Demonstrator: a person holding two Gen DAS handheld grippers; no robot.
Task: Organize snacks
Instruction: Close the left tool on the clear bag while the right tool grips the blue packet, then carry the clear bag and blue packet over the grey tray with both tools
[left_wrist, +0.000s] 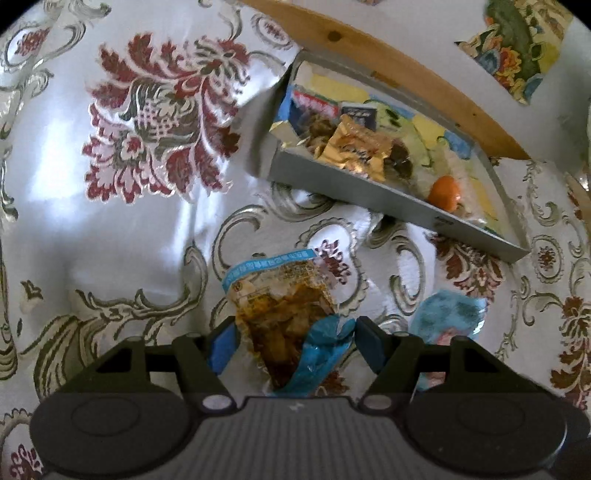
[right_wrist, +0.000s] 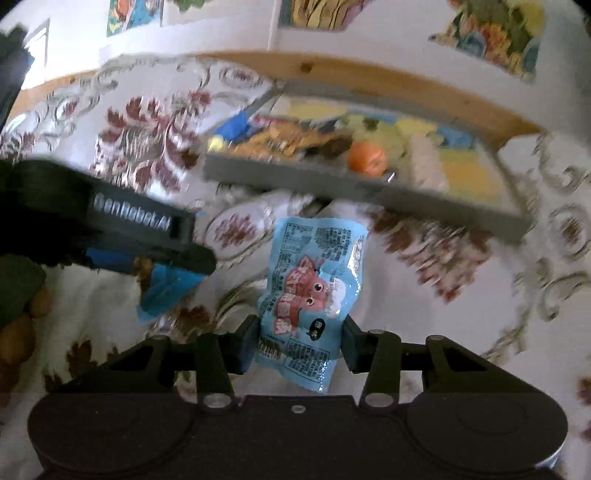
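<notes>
Left wrist view first: the left gripper (left_wrist: 293, 341) is clamped on a clear packet with a blue edge and brown, saucy pieces inside (left_wrist: 284, 314), its blue-padded fingers (left_wrist: 371, 345) pressing the packet's near end from both sides. The packet hangs over a shiny cloth with red flowers and grey scrolls (left_wrist: 147, 122). Beyond it, well apart, a shallow grey tray (left_wrist: 369, 197) sits on the cloth against a wooden rail (left_wrist: 388, 55). In the tray lie a crinkled gold packet (left_wrist: 354, 147), a round orange thing (left_wrist: 445, 192) near the tray's right end, and some darker packets toward its left end that are too blurred to read. A pale blue packet (left_wrist: 448, 314) shows just to the right of the left gripper's fingers.

From the right wrist, the right gripper (right_wrist: 299, 343) pinches that pale blue packet with a red cartoon creature printed on it (right_wrist: 314, 291), gripping its lower part between both fingers. The left gripper (right_wrist: 147, 243) reaches in from the left side, lettered along its black finger, with the blue edge of its own packet (right_wrist: 166, 291) under the tip. The tray (right_wrist: 332, 184) lies beyond both packets, smeared in this view, with the orange thing (right_wrist: 367, 157) near its middle. A hand (right_wrist: 22, 317) shows at the left edge.
</notes>
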